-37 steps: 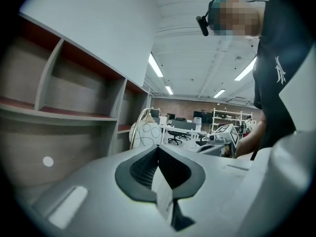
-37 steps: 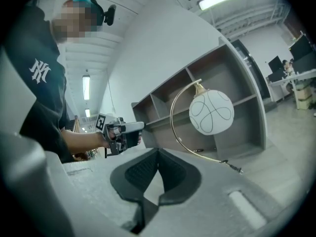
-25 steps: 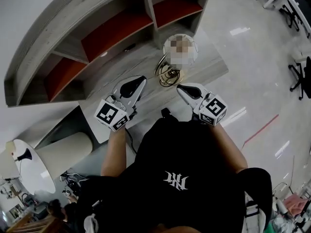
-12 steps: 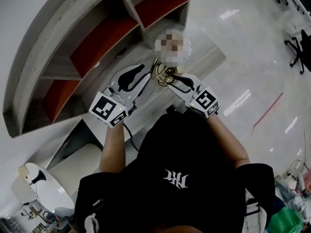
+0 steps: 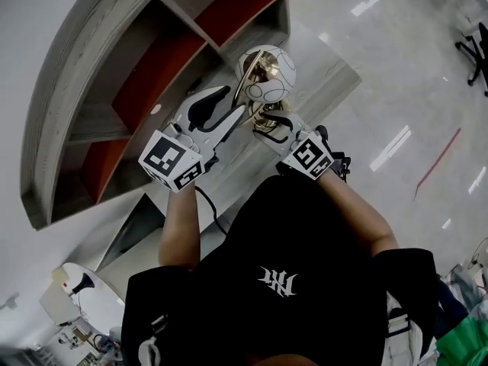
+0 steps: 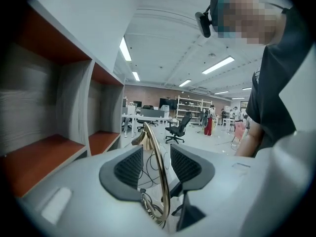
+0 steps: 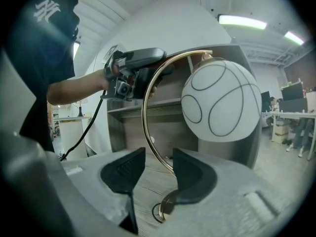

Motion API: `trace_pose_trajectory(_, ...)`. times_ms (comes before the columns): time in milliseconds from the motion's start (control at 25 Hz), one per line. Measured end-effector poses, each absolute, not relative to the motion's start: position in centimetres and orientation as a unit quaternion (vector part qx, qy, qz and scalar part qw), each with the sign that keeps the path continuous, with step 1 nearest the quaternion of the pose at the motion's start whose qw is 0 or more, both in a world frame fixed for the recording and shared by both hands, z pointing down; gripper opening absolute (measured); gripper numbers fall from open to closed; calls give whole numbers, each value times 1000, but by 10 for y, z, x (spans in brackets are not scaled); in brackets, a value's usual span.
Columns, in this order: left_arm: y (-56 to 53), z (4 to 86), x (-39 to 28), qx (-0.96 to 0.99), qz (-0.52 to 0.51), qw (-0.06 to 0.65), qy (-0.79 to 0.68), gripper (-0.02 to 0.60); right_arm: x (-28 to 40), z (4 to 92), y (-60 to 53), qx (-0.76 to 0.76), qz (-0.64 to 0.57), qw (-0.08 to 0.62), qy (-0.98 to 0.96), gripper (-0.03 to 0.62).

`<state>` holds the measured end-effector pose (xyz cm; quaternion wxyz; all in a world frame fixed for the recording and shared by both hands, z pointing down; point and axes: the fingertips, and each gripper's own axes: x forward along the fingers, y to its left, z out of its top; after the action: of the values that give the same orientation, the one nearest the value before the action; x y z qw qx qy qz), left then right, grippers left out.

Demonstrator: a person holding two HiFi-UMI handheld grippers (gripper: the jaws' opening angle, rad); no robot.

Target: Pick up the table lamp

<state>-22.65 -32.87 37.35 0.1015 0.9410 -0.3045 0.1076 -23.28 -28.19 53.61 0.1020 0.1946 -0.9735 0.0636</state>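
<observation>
While our left gripper and right gripper have just been spreading their jaws, both stand released, each with the brass hoop rising upright between its pads, not clamped. Its lamp stands on the grey counter just beyond both grippers, one on either side. We judge neither nearer.

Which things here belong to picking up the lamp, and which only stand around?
For the job: lamp; left gripper; right gripper (both jaws have just been opening, the lamp's arm between them).
Lying about: shelf; table; office chair.
</observation>
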Motion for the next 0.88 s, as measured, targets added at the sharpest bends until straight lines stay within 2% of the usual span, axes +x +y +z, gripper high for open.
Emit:
trace_pose_trajectory(400, -337, 376, -213, 940, 118, 105, -301, 163, -243, 571, -296, 190, -20, 180, -965, 166)
trace_pose_trajectory(880, -345, 382, -212, 935, 132, 111, -308, 145, -250, 597, -308, 184, -75, 232, -952, 166)
